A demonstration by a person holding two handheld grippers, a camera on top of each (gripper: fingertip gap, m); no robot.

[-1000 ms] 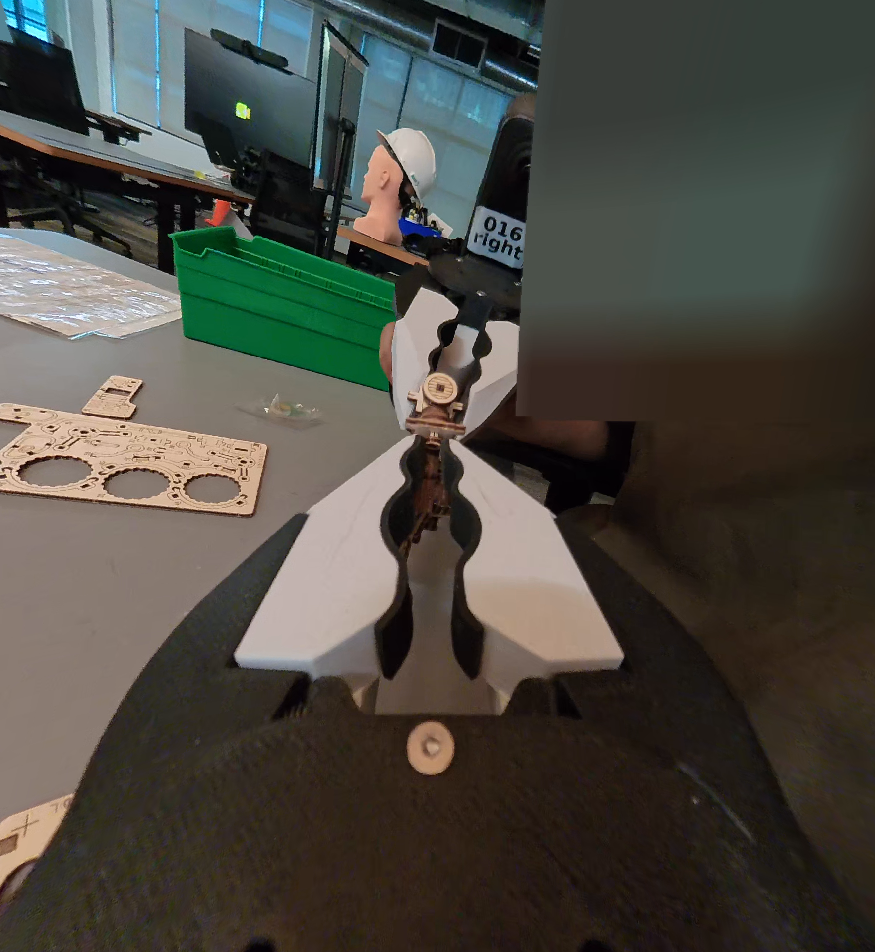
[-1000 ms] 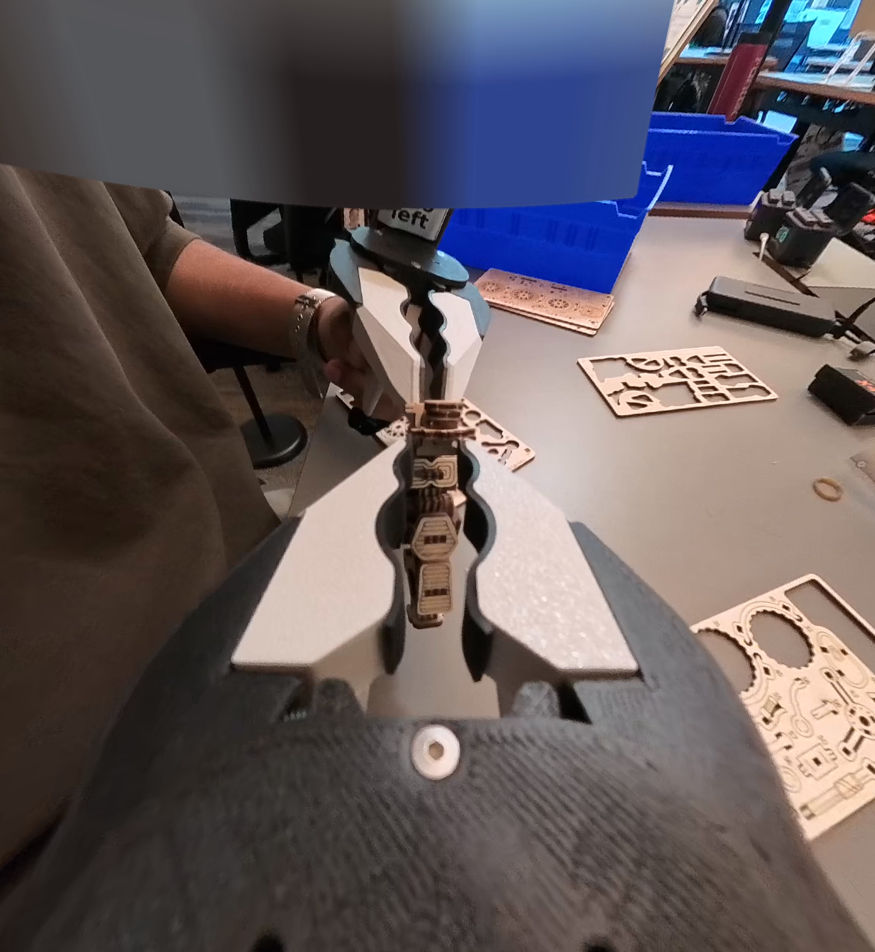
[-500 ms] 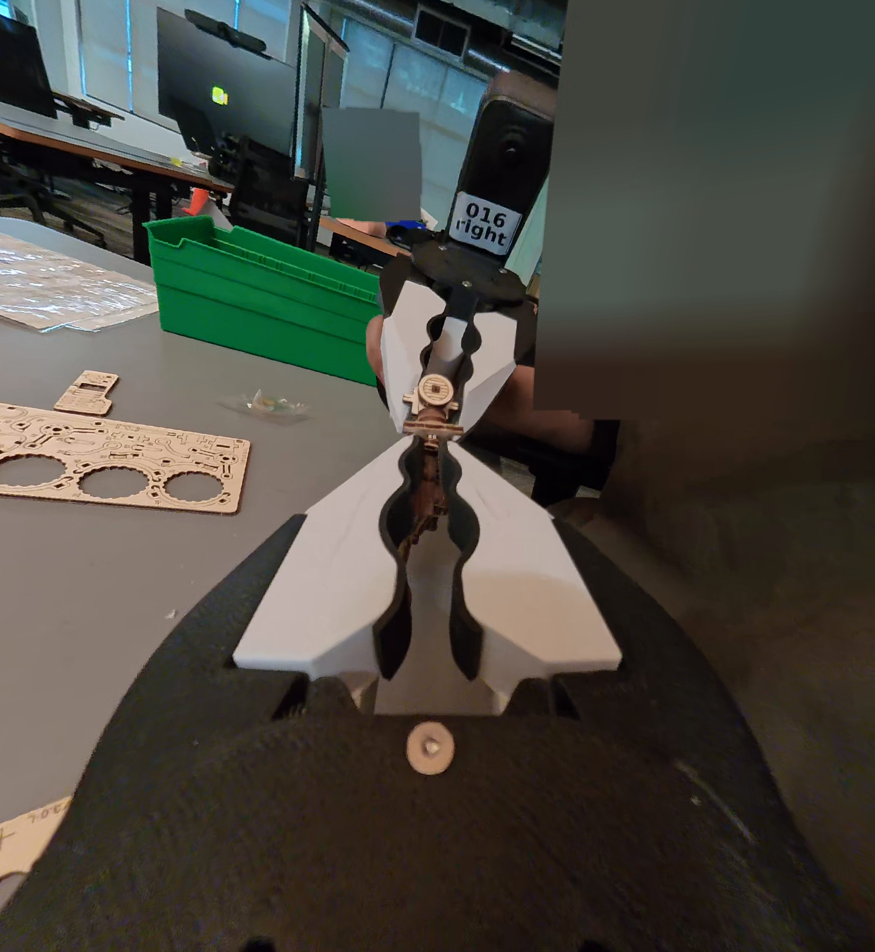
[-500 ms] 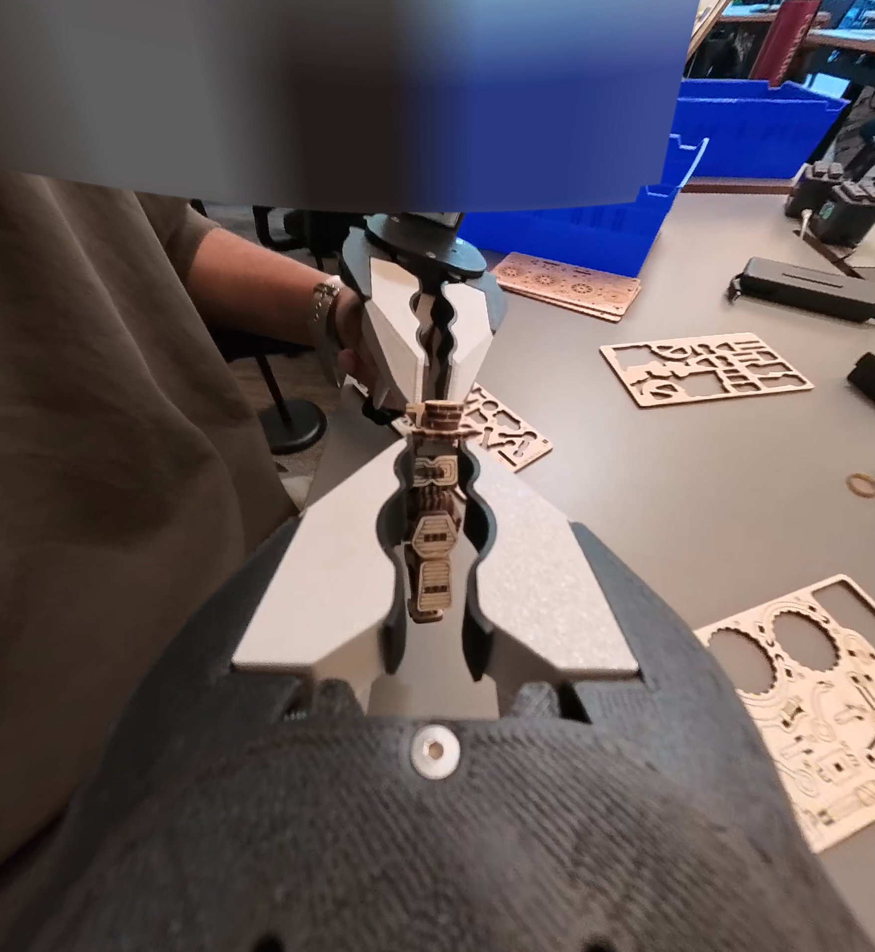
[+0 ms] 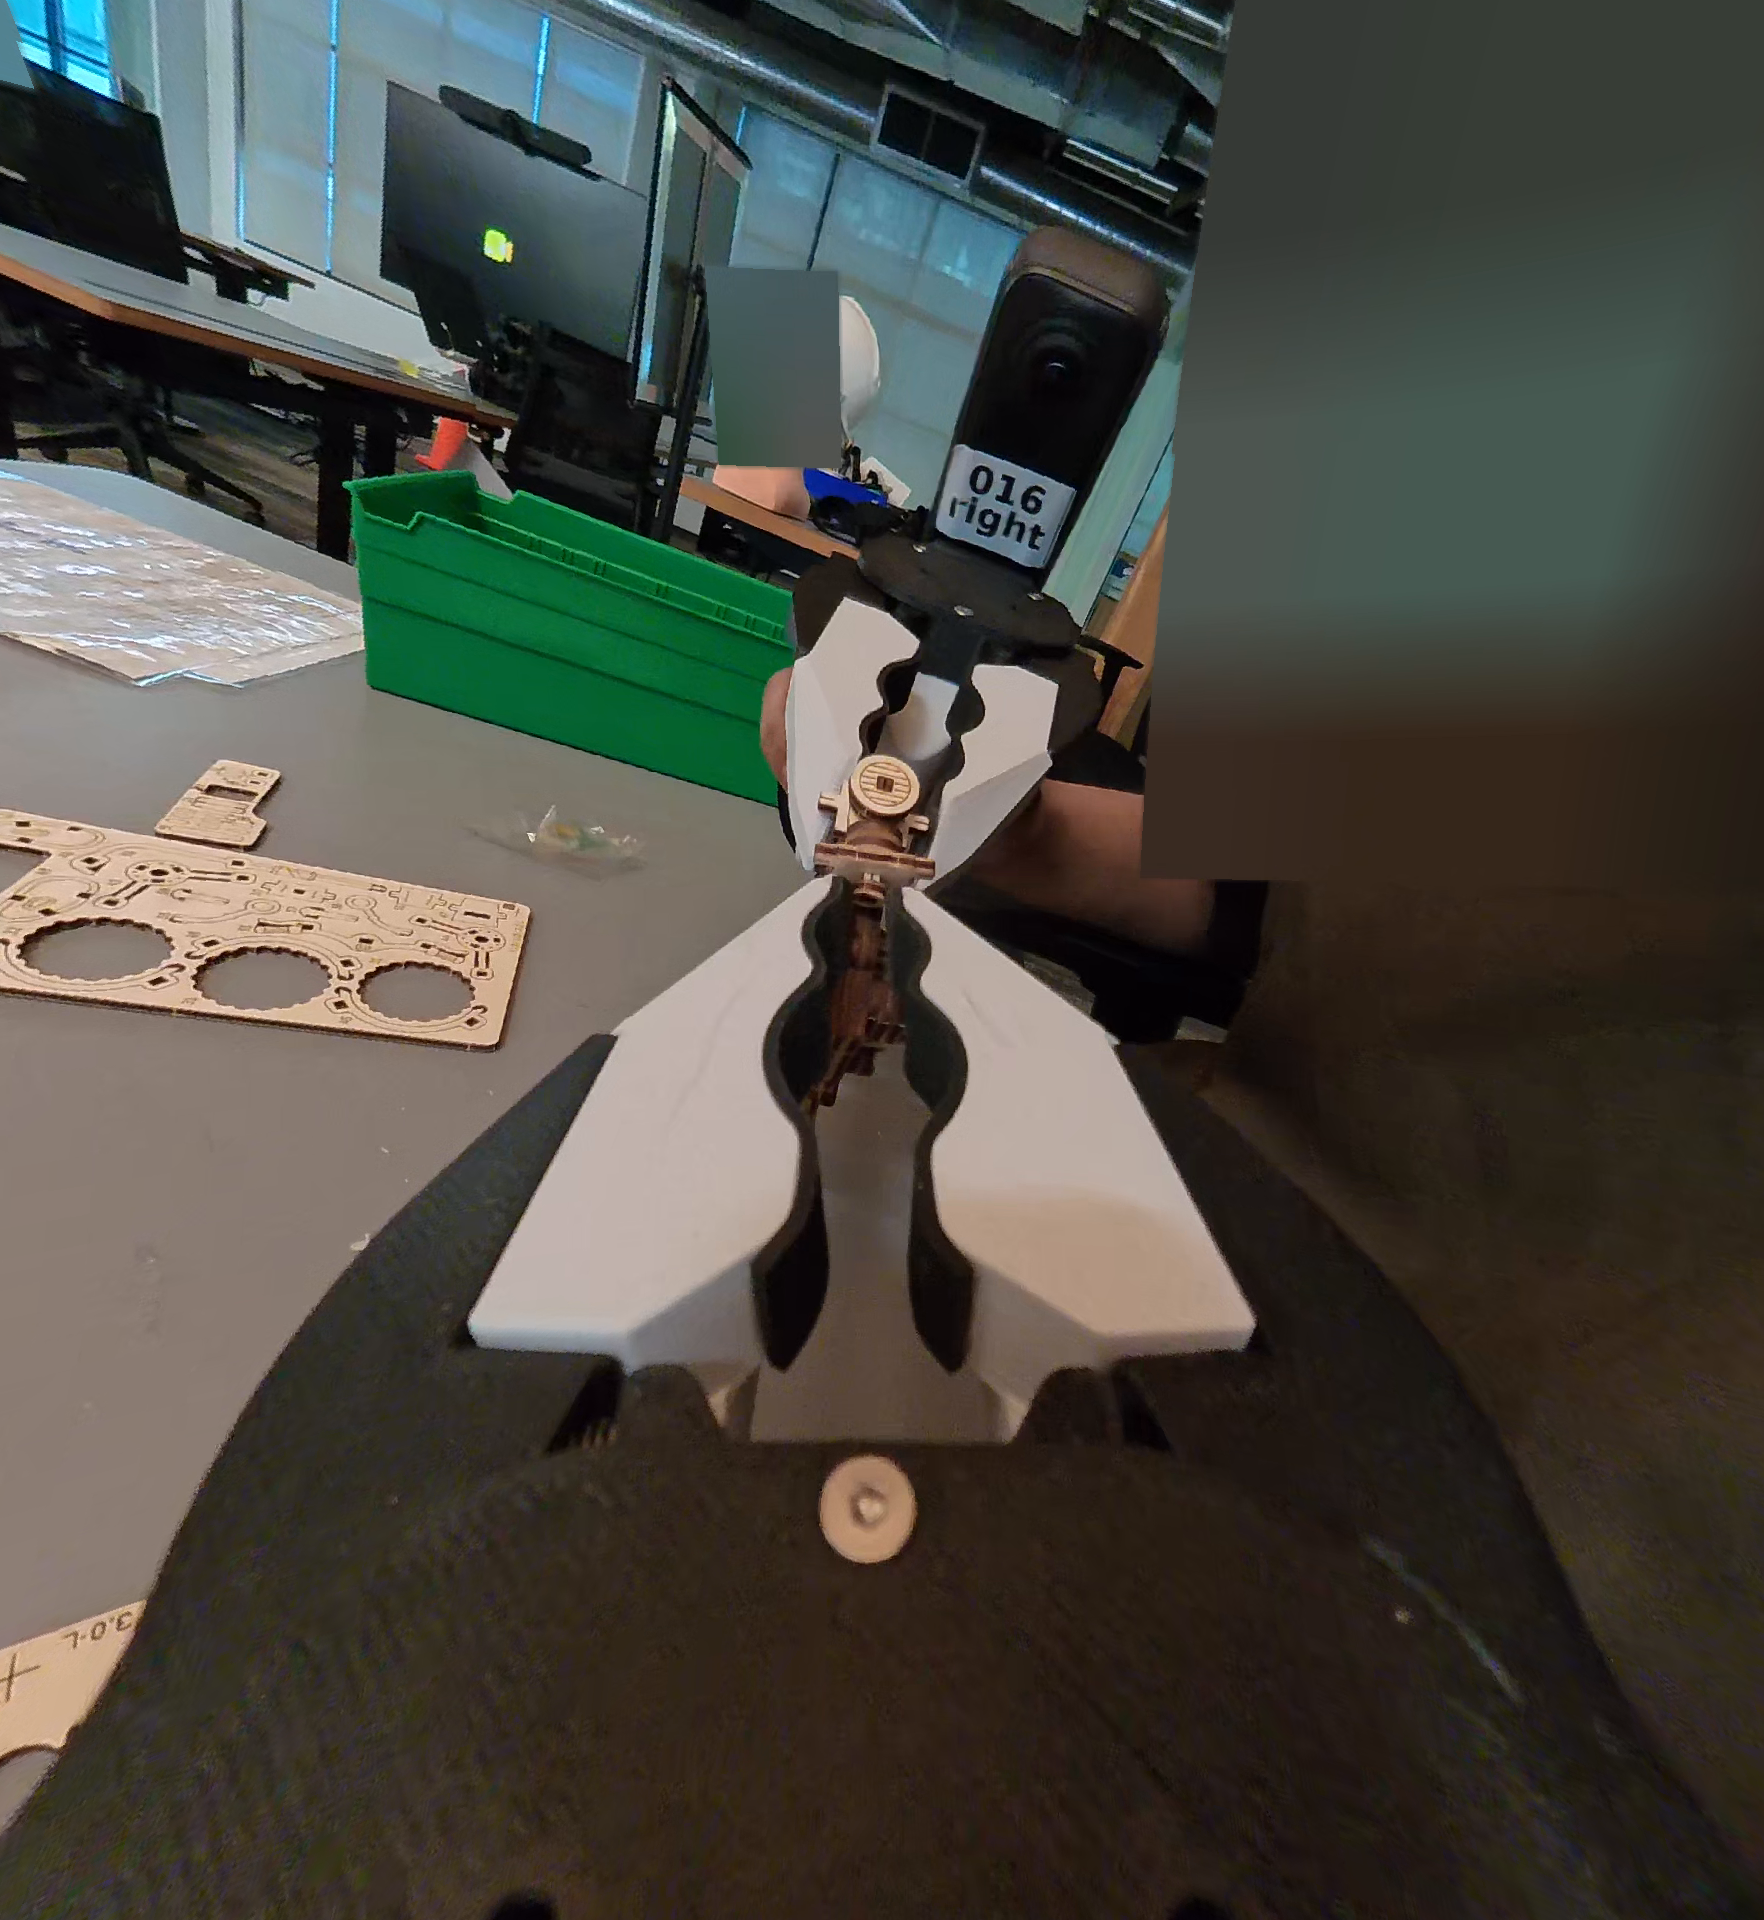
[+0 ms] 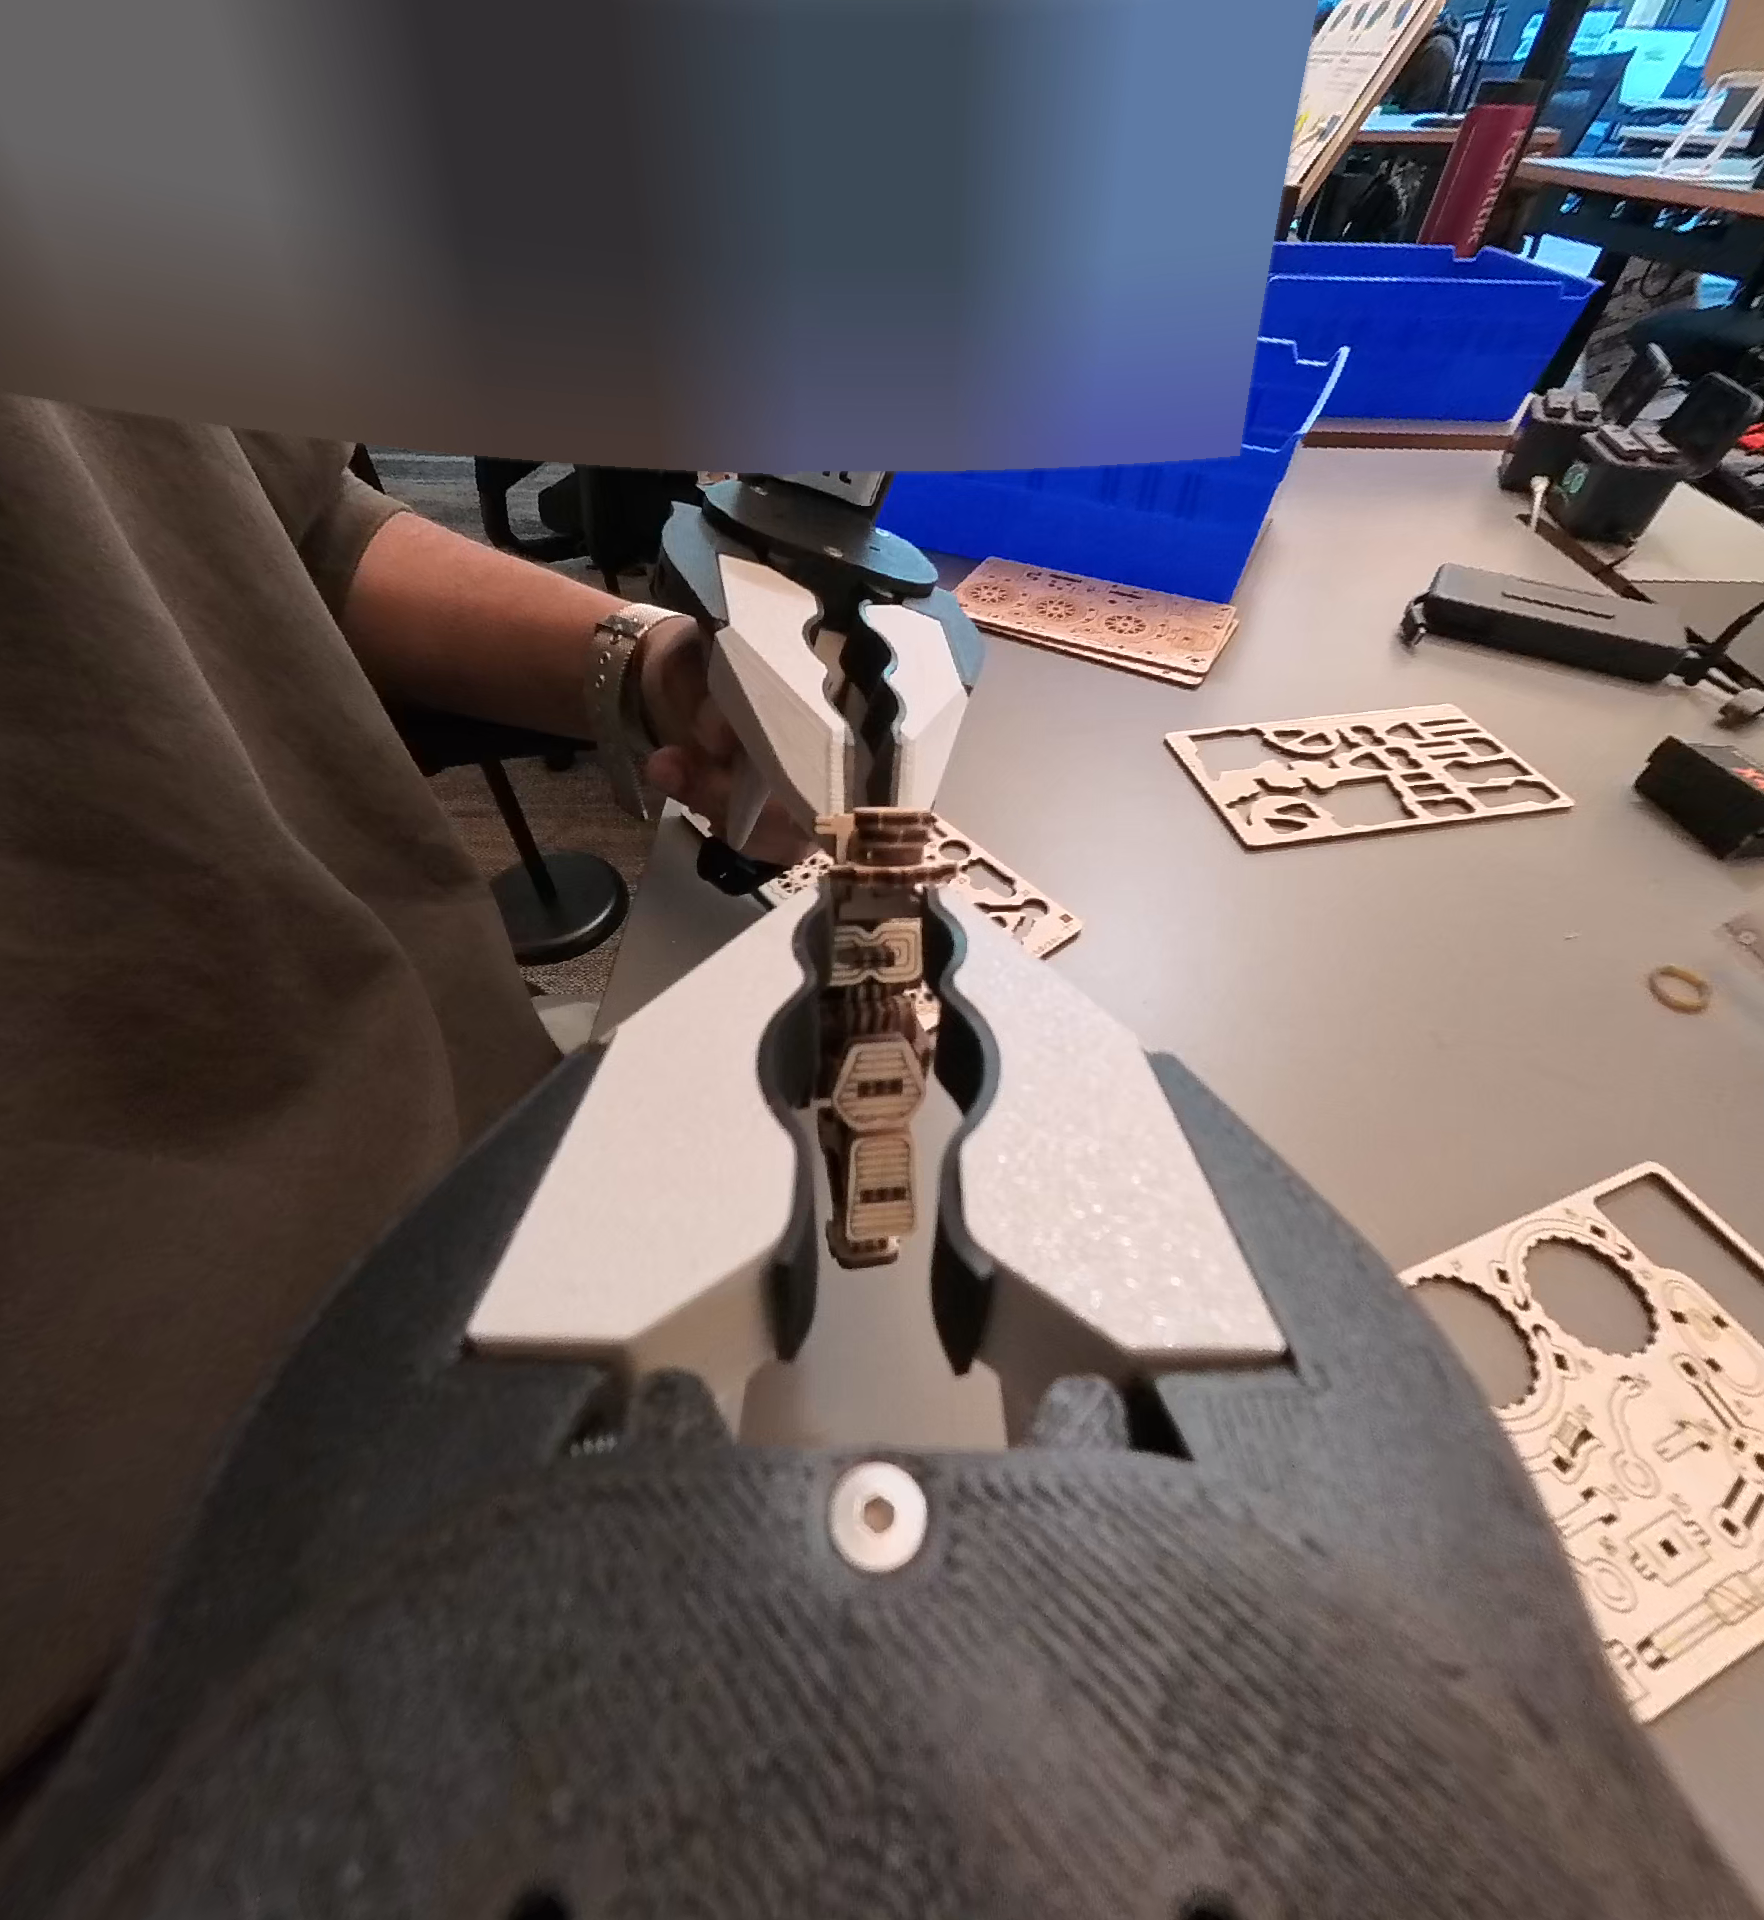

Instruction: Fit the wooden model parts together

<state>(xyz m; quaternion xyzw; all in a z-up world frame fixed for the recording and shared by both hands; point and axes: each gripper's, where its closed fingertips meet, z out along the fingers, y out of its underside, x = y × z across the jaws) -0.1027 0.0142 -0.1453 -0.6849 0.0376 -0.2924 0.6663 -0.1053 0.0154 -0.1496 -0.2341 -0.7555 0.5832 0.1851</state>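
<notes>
The small wooden model (image 6: 873,1081), light tan with dark burnt edges and made of many thin flat pieces stacked together, is held up in the air above the table, long and narrow, with a little round wooden disc (image 5: 886,787) at one end.

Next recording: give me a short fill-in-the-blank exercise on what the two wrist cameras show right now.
1. The storage bin behind the left gripper is coloured ____.
2. The right gripper is shut on a small wooden ____, held above the grey table.
3. The flat laser-cut wooden sheet lying left of the left gripper has ____ large round toothed holes.
4. The small yellowish rubber band lies on the ____.

Missing words: green; model; three; table
</notes>
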